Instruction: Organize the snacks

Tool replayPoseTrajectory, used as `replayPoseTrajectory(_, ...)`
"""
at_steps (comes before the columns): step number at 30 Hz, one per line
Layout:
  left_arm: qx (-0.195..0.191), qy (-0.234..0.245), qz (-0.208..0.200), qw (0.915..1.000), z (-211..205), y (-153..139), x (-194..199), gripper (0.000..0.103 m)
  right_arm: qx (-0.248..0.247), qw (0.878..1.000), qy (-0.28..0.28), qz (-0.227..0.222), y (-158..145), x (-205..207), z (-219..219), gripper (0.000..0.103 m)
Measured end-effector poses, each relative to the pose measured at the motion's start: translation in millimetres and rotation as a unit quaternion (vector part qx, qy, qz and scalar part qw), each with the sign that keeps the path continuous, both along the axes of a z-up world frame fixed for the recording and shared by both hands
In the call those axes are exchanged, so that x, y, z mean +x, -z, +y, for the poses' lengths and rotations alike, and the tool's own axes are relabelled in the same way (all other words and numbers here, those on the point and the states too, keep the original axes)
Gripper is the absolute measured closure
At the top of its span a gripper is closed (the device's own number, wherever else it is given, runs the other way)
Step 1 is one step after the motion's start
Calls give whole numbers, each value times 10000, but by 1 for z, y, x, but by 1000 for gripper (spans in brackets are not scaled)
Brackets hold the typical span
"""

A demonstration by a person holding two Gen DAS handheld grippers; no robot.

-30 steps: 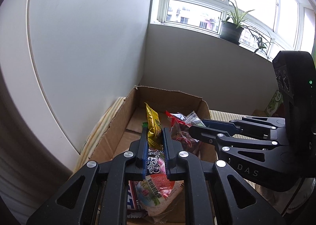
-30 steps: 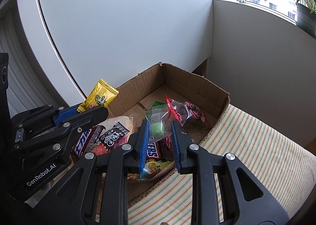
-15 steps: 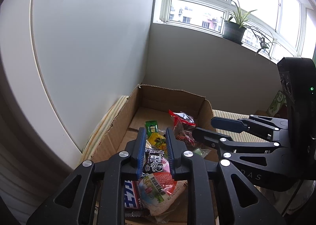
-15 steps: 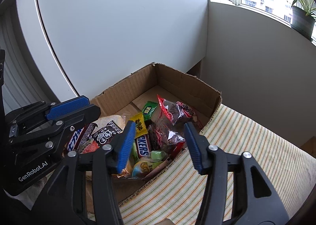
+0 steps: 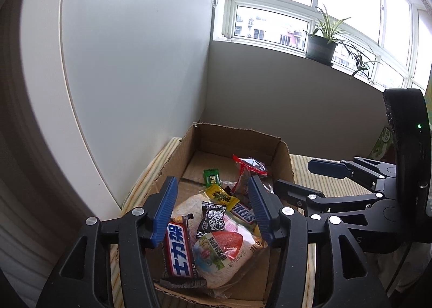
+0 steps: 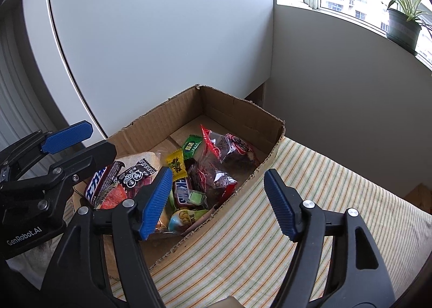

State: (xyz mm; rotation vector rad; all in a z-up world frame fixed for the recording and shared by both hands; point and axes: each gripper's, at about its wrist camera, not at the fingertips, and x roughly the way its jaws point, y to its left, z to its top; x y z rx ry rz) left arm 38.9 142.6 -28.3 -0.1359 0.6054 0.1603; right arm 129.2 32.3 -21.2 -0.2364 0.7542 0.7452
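An open cardboard box (image 5: 237, 135) (image 6: 229, 108) stands on a striped cloth and holds several snacks. A yellow packet (image 5: 218, 196) (image 6: 176, 163) lies loose among them. Near it are a green packet (image 5: 212, 177), clear bags with red print (image 6: 226, 146), a Snickers bar (image 6: 182, 190) and a small clear pack with a green sweet (image 6: 195, 197). My left gripper (image 5: 212, 182) hovers over the box's near left part, its jaws opening and gripping nothing. My right gripper (image 6: 218, 174) hangs over the box's right wall, its jaws also opening with no item in their grasp.
The striped cloth (image 6: 297, 200) stretches to the right of the box. A white panel (image 5: 121, 64) rises close behind the box on the left, and a grey wall stands behind it. A potted plant (image 5: 321, 48) sits on the window sill. A green carton (image 5: 383, 143) shows at the right edge.
Both grippers have opened. The yellow packet dropped from the left gripper into the box, and the clear pack with the green sweet dropped from the right one.
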Motion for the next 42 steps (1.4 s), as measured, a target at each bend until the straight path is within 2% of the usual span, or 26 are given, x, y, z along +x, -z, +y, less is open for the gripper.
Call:
replayPoseTrajectory(3,46,2,-52,10000,-5,-2,-5,41,-1,10000,51,-72,-3,-4,-6,20)
replayPoseTrajectory(9,131,-88,-91,9998,-13,-2,-13,31,-81,9999,77,-110,-6,-16,-22,19)
replayPoseTrajectory(17,151,-130,-128,9997,-23,-1,-30,31,-215,9993,278,-129,-3,-36,-55,19)
replayPoseTrajectory(25,147,-66,-176,9997,-33,-1,-42,31,43,9977,596,-330,-17,-56,-88,19)
replayPoseTrajectory(31,228,-56,-127,9996,-41,3,-45,31,90,9974,558,-455,-23,-63,-89,19)
replayPoseTrajectory(42,235,-197,-118,9995,-38,2,-49,29,-47,9981,429,-446,-15,-66,-80,19)
